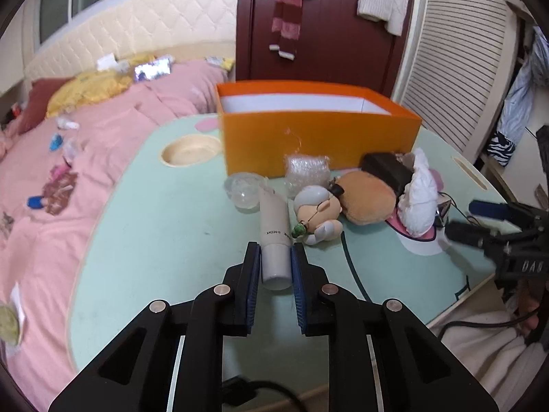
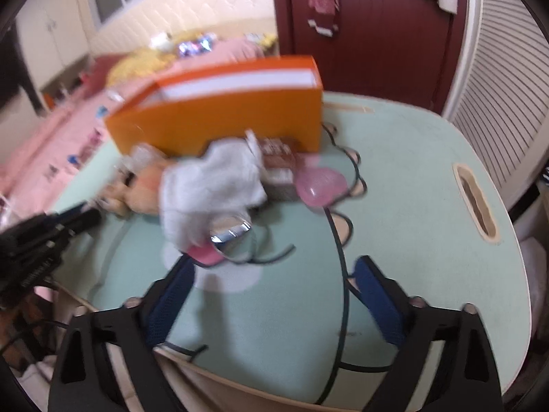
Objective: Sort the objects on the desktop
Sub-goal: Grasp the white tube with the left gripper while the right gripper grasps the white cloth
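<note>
1. One white tube (image 1: 273,237): long axis runs away from the camera toward the orange box (image 1: 319,137), cap end nearest, pinched between the left gripper (image 1: 274,267) jaws above the table (image 1: 154,240).
2. One right gripper (image 2: 274,288): jaws spread wide, holding nothing.
3. One grandma doll (image 1: 319,213), beside the tube.

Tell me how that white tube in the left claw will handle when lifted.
The white tube looks smooth and round, so it may slip or roll if released. The left claw grips only its cap end, so the far end could droop. It probably squashes under hard pressure.
</note>
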`<state>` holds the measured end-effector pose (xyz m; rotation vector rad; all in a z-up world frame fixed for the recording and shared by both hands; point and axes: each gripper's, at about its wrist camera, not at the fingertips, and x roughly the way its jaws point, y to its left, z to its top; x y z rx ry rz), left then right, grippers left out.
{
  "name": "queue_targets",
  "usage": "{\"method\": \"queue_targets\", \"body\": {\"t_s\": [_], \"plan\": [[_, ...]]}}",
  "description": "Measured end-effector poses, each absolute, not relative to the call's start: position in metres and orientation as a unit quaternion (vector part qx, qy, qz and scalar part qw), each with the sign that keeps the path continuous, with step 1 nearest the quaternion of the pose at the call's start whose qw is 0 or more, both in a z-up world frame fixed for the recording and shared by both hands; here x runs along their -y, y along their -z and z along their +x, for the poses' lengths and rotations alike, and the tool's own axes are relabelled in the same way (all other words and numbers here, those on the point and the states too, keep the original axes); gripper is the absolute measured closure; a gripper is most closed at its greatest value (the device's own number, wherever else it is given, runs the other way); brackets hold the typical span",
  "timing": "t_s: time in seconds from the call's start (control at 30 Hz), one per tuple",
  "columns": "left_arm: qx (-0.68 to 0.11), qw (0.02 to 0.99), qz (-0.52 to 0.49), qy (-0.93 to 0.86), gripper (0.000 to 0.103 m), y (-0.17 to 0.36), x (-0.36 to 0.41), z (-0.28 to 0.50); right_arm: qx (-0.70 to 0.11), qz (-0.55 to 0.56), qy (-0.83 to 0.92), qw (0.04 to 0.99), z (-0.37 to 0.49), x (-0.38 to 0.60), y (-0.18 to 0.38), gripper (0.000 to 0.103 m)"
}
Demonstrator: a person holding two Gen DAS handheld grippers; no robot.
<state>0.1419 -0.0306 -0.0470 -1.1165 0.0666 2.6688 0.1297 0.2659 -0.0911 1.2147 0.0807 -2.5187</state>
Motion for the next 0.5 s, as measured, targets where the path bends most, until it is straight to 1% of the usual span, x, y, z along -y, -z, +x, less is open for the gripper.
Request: {"method": "queue_targets", "body": {"t_s": [0.07, 0.13, 0.2, 0.33, 0.37, 0.43, 0.47, 0.5], "plan": [[-0.035, 0.116, -0.366, -0.923, 0.083, 0.04, 0.03, 0.147, -0.022, 0.4, 0.897, 0.188, 0.135, -0.265, 0.082, 0.015], [-0.029, 0.119, -0.355, -0.927, 0.083, 0.033, 0.032, 0.149, -0.017, 0.382, 0.901, 0.207, 0.138, -0.262, 0.076, 0.015], [-0.02, 0.123, -0.343, -0.931, 0.083, 0.027, 0.035, 0.151, -0.031, 0.366, 0.904, 0.22, 0.138, -0.252, 0.071, 0.019], [-0.004, 0.129, -0.347, -0.929, 0.083, 0.025, 0.043, 0.148, -0.062, 0.35, 0.906, 0.23, 0.135, -0.231, 0.067, 0.021], [0.0, 0.129, -0.349, -0.928, 0.083, 0.025, 0.045, 0.147, -0.066, 0.355, 0.904, 0.231, 0.13, -0.226, 0.069, 0.025], [0.016, 0.132, -0.35, -0.927, 0.083, 0.025, 0.049, 0.145, -0.073, 0.364, 0.899, 0.231, 0.121, -0.214, 0.073, 0.035], [0.023, 0.134, -0.35, -0.927, 0.083, 0.024, 0.052, 0.144, -0.075, 0.377, 0.895, 0.228, 0.117, -0.212, 0.078, 0.051], [0.028, 0.136, -0.347, -0.927, 0.083, 0.021, 0.052, 0.144, -0.076, 0.389, 0.89, 0.225, 0.113, -0.209, 0.083, 0.08]]}}
